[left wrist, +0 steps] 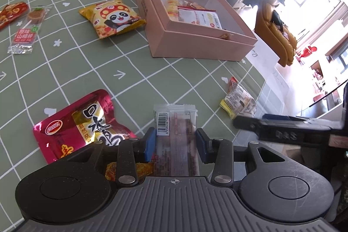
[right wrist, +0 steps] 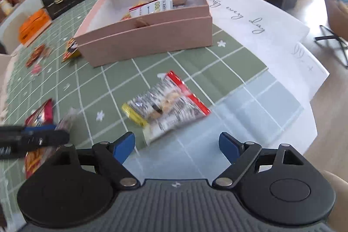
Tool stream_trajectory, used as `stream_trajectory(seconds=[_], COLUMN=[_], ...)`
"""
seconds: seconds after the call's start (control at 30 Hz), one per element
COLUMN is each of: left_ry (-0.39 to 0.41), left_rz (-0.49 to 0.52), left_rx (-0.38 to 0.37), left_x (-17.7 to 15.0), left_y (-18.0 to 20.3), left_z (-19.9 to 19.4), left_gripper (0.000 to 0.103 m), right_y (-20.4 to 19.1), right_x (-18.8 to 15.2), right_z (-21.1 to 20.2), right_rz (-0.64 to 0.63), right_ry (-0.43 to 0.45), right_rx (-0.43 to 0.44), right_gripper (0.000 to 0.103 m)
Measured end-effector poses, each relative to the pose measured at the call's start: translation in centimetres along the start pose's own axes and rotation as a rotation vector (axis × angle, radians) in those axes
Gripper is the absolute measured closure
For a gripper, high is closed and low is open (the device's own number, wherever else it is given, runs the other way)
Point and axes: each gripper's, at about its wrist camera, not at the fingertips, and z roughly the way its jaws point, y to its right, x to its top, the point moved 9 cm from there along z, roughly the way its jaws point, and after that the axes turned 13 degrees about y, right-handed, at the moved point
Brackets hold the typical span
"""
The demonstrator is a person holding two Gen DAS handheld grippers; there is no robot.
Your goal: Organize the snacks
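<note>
Green gridded tablecloth (left wrist: 130,71) (sunlit room beyond).

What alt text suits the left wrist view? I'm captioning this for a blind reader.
The left tool grips a clear barcoded snack packet above a green grid tablecloth. Beyond it stands an open pink box partly filled with snacks, with a panda snack bag and a red foil pouch lying loose.

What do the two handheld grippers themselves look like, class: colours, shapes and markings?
Both match. The left gripper and the right gripper each have two blue fingertip pads on black linkage arms with silver pivot pins, two round black discs at the sides, and a ribbed grey body bearing a small crosshair mark. No cables or sleeves show.
</note>
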Motion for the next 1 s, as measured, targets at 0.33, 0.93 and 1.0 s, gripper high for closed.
stream_trajectory(seconds=[0.33, 0.93, 1.0], left_ry=[0.014, -0.011, -0.002], left_rz=[-0.04, -0.012, -0.023], left_rx=[0.018, -0.007, 0.0], left_x=[0.0, -0.2, -0.1], left_y=[-1.4, -0.4, -0.7], left_z=[-1.2, -0.7, -0.9], left_gripper=[0.058, 0.058, 0.058], right_y=[-2.3, -1.3, 0.1], right_x=[0.9, 0.0, 0.0], right_z=[2.3, 1.0, 0.6], right_rz=[-0.105, -0.133, -0.141], right_ry=[0.058, 0.057, 0.06], right_rx=[-0.094, -0.084, -0.105], right_gripper=[0.017, 0.016, 0.017])
